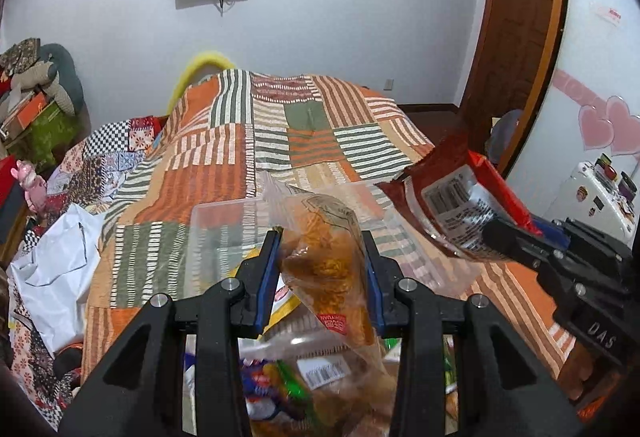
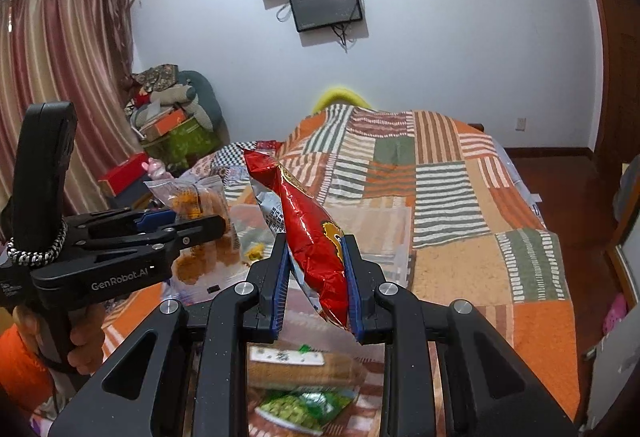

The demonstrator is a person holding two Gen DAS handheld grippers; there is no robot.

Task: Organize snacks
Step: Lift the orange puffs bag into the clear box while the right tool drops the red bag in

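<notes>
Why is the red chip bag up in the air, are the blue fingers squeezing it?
Touching. The right wrist view shows the red snack bag pinched between the right gripper blue pads, both pressing its sides and holding it above the bed.

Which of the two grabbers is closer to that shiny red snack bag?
Right. The right gripper clamps the red bag; the left gripper is off to its side, holding a clear bag.

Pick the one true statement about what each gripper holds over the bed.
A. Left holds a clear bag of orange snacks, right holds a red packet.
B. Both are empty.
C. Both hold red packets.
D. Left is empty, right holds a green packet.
A: the left tongs pinch the clear bag of orange snacks, while the right tongs clamp the red packet.
</notes>
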